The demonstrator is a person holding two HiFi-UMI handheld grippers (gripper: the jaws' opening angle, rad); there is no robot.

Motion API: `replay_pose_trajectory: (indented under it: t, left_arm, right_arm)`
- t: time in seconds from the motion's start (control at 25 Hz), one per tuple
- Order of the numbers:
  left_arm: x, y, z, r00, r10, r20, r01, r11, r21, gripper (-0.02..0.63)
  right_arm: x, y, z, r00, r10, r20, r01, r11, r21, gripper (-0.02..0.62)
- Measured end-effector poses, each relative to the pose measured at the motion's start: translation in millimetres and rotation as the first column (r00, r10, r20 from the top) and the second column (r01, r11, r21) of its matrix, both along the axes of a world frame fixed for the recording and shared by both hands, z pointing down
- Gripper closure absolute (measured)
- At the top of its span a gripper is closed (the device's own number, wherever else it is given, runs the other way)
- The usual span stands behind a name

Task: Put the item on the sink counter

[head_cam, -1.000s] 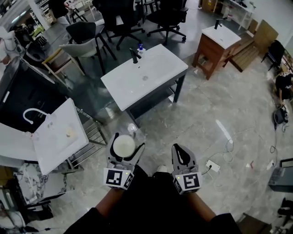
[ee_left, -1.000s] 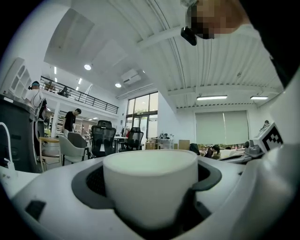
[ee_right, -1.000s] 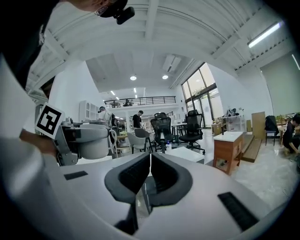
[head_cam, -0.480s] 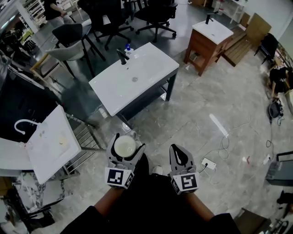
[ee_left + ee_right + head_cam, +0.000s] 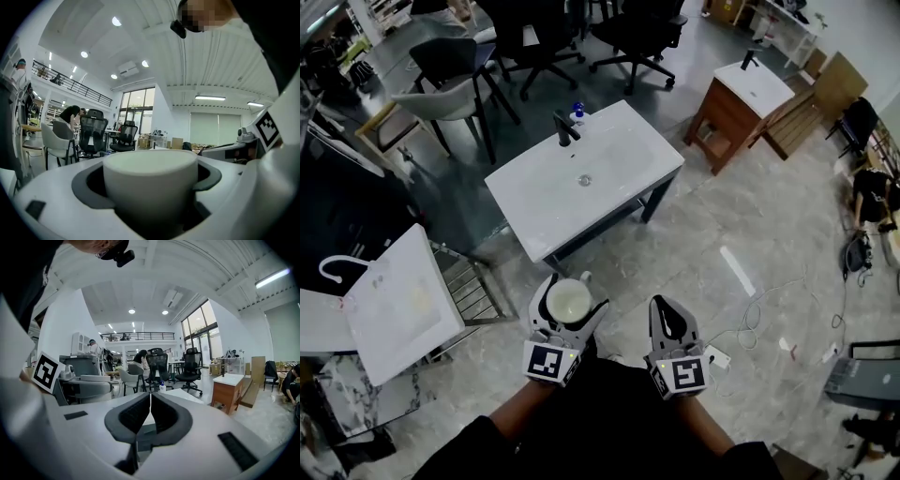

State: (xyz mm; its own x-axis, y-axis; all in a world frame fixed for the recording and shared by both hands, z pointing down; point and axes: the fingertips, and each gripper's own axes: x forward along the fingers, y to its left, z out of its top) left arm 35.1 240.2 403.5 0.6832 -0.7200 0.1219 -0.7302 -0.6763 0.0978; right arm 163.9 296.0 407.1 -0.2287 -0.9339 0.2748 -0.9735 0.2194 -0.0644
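1. Left gripper clamps an upright white cup between its jaws
2. Right gripper has its jaws pressed together with nothing between them
3. The cup is held above the floor, near the front edge of the white sink counter but clear of it
4. A black faucet stands at the counter's far edge

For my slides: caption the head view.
Left gripper holds a white cup short of the sink counter; right gripper empty.
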Motion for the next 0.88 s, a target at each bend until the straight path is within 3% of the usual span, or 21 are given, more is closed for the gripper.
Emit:
replay_pose_trajectory:
  t: [0.48, 0.88]
  left_arm:
    - [-66.6, -106.4, 2.7, 0.998, -0.056, -0.028, 0.056, 0.998, -0.019, 0.152]
    - [-112.9, -180.8, 18.1, 0.998, -0.052, -0.04, 0.05, 0.997, -0.051, 0.15]
  right_arm:
    - [-61.6, -120.2, -11.0, 0.997, -0.074, -0.029, 0.074, 0.997, -0.002, 0.563]
    - [-104.1, -192.2, 1.0, 0.996, -0.062, -0.07, 0.06, 0.998, -0.026, 0.563]
